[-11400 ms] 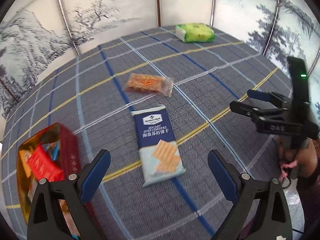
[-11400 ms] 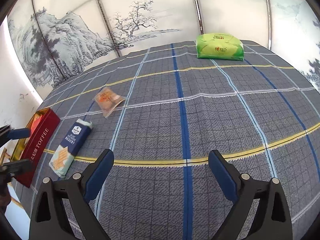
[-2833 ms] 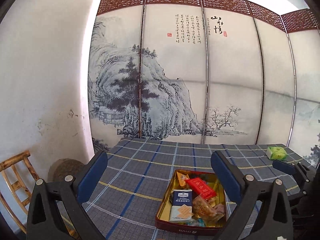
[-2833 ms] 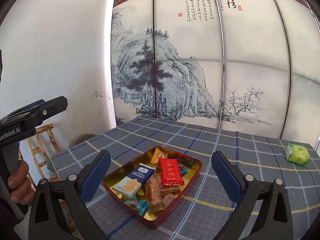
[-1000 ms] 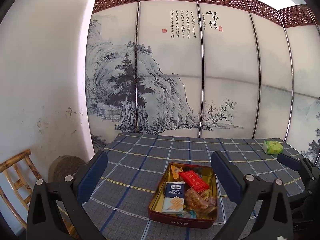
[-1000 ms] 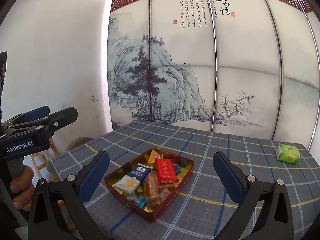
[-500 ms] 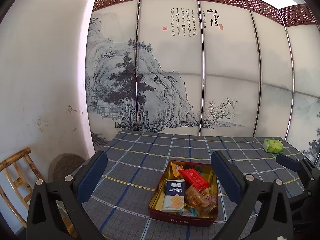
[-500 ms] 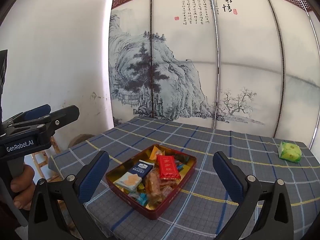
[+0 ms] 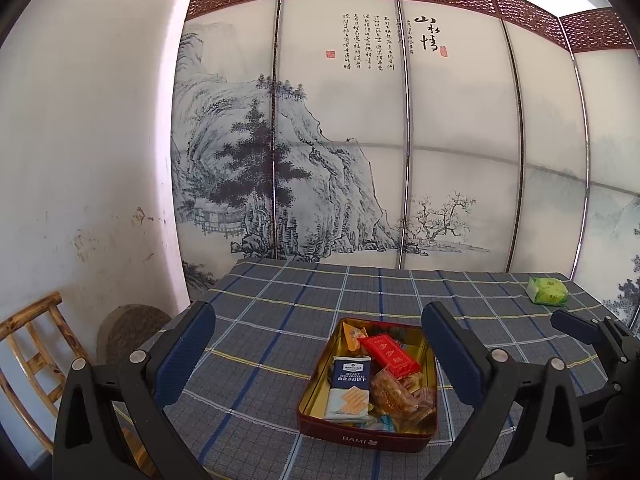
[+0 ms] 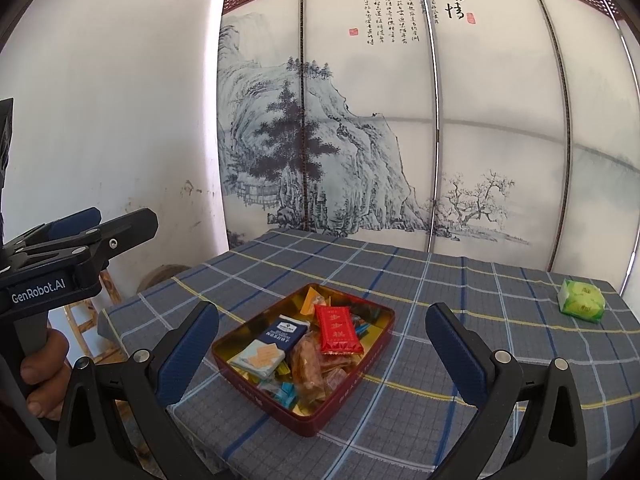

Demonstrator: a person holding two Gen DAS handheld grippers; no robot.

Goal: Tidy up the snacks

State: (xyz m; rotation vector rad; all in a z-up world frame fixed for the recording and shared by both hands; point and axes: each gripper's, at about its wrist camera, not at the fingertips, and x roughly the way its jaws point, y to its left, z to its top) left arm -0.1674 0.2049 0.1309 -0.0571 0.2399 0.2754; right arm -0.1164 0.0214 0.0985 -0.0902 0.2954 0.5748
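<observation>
On the checked bench [image 10: 440,360], red tin [image 10: 256,391] packed with snacks. Left gripper [image 9: 318,348] and right gripper [image 10: 322,348] held back, jaws spread, empty, probably finished.

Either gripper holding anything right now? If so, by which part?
Nothing held. Left gripper and right gripper both have jaws wide open and empty, back from the table; the snacks sit in the red tin.

Snack-filled red tin [image 10: 362,390] on plaid tablecloth [image 10: 500,344], green pkg [image 10: 582,300] far right.
</observation>
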